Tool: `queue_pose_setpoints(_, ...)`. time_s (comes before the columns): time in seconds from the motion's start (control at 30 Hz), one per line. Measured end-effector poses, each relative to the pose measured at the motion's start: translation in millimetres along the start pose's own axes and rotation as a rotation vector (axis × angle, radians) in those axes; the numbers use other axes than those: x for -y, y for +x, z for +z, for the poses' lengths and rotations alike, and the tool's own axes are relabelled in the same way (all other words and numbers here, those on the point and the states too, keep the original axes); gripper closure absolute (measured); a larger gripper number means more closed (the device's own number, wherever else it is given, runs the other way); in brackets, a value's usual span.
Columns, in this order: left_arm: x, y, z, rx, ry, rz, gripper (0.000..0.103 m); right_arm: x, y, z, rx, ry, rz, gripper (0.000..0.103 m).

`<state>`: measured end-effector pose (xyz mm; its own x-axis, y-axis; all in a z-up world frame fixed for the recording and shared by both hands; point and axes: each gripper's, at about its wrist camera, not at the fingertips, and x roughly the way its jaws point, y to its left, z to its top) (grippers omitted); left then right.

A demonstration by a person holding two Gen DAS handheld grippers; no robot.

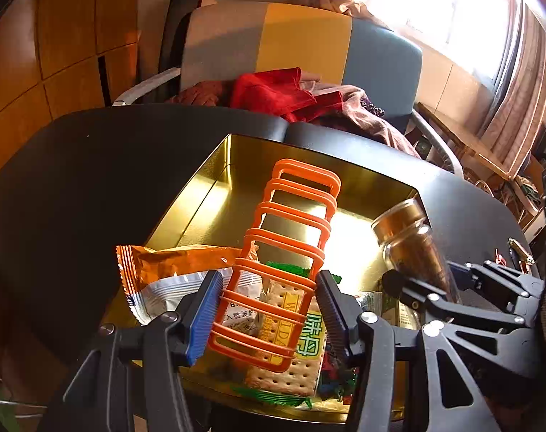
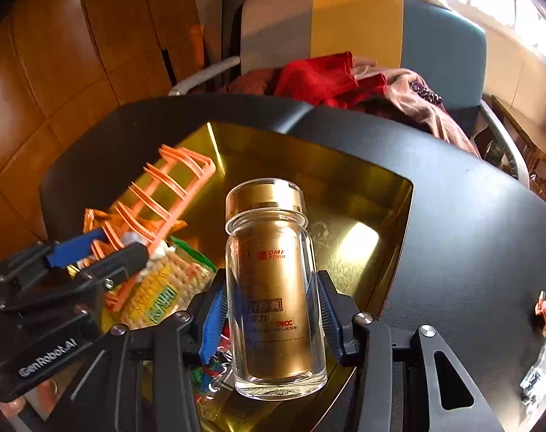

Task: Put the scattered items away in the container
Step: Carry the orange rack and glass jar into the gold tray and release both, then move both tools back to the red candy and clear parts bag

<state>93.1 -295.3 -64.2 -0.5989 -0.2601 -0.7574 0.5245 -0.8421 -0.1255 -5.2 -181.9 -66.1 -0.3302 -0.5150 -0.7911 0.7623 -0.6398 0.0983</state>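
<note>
A gold metal tray (image 1: 215,187) sits on the black table (image 1: 93,165). My left gripper (image 1: 269,309) is shut on an orange plastic rack (image 1: 294,223) and holds it tilted over the tray's near side. Under it lie a cracker pack (image 1: 301,367) and an orange snack bag (image 1: 165,266). My right gripper (image 2: 271,316) is shut on a glass bottle with a gold inner sleeve and gold cap (image 2: 269,273), held over the tray (image 2: 362,180). The rack (image 2: 165,187), the crackers (image 2: 157,295) and the left gripper (image 2: 103,252) show at the left of the right wrist view. The bottle (image 1: 413,248) and right gripper (image 1: 427,280) show at the right of the left wrist view.
A chair with red and brown cloths (image 1: 294,97) stands behind the table. Small loose items (image 2: 542,309) lie on the table at the far right. Colourful small wrappers (image 2: 204,374) lie in the tray's near corner. Wooden wall panels (image 1: 57,54) are at left.
</note>
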Motion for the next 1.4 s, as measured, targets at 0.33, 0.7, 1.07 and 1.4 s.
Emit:
queue_pose_setpoints(0.33,-6,1,-3,-0.007,-0.023,0.013,0.048,4,10,-4,-0.034,0.017,-0.017,0.055)
queue_pose_setpoints(0.7,-15,-7,-5,0.011,-0.046,0.036,0.048,-5,-4,3,0.021,-0.011,-0.042,0.055)
queue_pose_setpoints(1.07,6,-30,-6,0.054,-0.001,-0.007,0.048,20,-26,-16,0.065,0.095,-0.054,0.055)
queue_pose_setpoints(1.4,75,-42,-11,0.046,0.129,-0.148,0.047,97,-70,-66,0.095,0.285,-0.16,0.051)
